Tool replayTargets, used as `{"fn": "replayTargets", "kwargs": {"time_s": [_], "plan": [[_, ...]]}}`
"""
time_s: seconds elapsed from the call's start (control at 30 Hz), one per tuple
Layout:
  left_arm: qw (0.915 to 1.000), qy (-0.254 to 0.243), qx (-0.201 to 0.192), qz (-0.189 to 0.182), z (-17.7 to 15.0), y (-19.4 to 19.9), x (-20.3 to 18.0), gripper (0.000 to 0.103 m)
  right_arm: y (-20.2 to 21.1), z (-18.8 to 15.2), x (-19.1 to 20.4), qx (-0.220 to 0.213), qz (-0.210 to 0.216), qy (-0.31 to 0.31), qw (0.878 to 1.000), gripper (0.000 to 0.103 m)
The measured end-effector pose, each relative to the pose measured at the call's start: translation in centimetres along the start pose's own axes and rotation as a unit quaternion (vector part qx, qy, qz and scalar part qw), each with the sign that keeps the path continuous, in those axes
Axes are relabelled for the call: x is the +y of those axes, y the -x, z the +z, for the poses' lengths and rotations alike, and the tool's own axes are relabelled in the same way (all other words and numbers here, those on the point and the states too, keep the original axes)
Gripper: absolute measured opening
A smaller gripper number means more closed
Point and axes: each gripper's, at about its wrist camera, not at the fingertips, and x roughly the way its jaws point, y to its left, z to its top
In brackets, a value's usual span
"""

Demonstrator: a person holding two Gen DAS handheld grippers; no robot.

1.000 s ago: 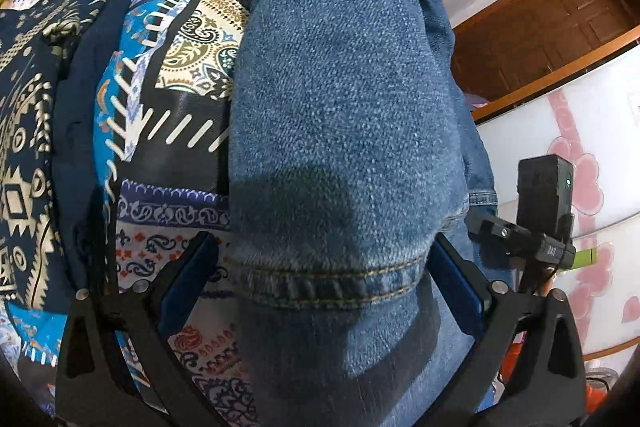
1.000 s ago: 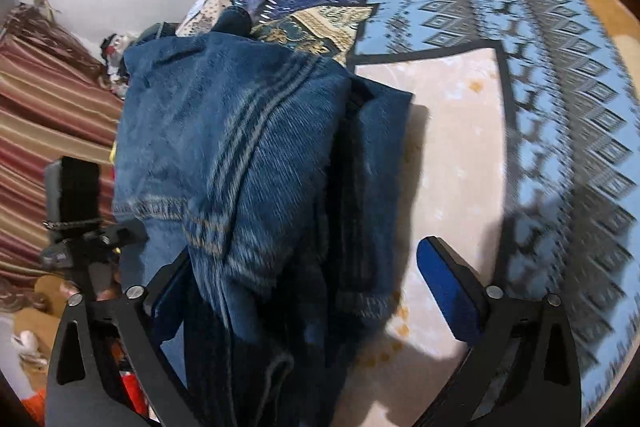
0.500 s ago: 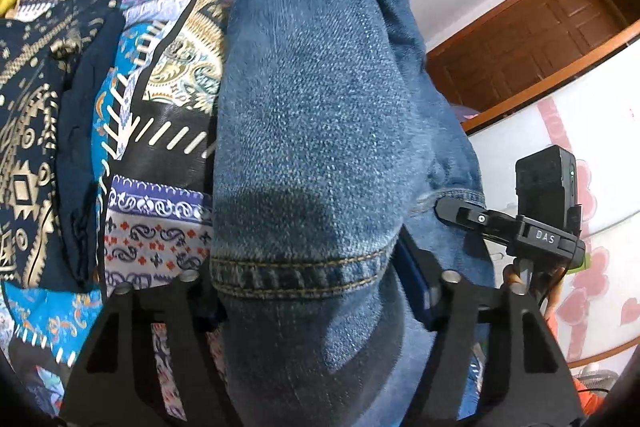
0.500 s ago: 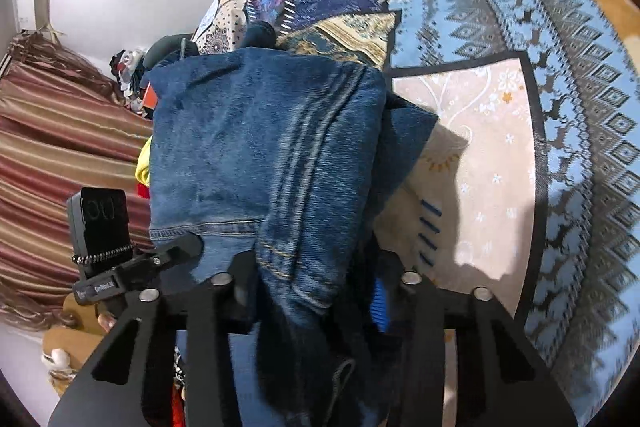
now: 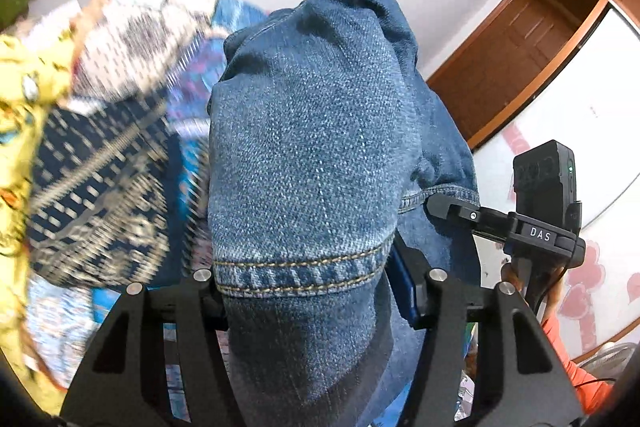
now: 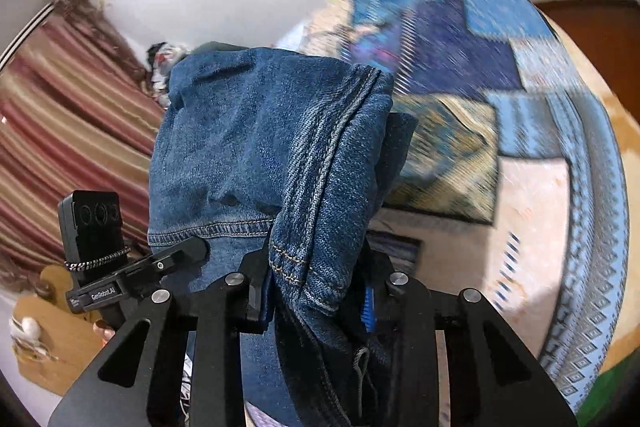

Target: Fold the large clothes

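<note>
A pair of blue denim jeans [image 5: 312, 147] fills the middle of the left wrist view. My left gripper [image 5: 308, 291] is shut on a hemmed edge of the jeans and holds it off the bed. In the right wrist view the jeans [image 6: 256, 147] hang bunched, with a side seam showing. My right gripper [image 6: 316, 299] is shut on another hemmed edge of them. Each gripper shows in the other's view, the right one [image 5: 536, 227] at the right of the jeans and the left one [image 6: 104, 267] at their left.
A patchwork bedspread [image 6: 540, 187] with blue, cream and dark panels lies under and beyond the jeans, and also shows in the left wrist view [image 5: 100, 179]. Yellow cloth [image 5: 20, 107] lies at its left. A striped curtain [image 6: 60, 131], a white wall and a wooden door [image 5: 520, 59] surround the bed.
Both grippers went from open to shut on the jeans' hems. Both then rose and tilted up, lifting the jeans off the bedspread.
</note>
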Motion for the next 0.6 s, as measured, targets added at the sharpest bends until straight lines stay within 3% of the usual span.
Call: {"fn": "replayTargets", "kwargs": {"time_s": [0.17,0.37,0.6], "plan": [[0.9994,0.000,-0.032,0.010,1.9,4.7,2.9,0.059,-2.0,1.6,4.7,-0.016,0.011,0.033,0.999,0.030],[0.9982,0.010,-0.047,0.037,3.7,7.1,8.4,0.059,-8.4,3.3,7.4,-0.011,0.024,0.047,0.999,0.030],[0.9926,0.071,-0.043,0.088,4.2,2.9,17.3,0.059,-18.6,4.2,5.9,0.025,0.003,0.025,0.999,0.030]]}}
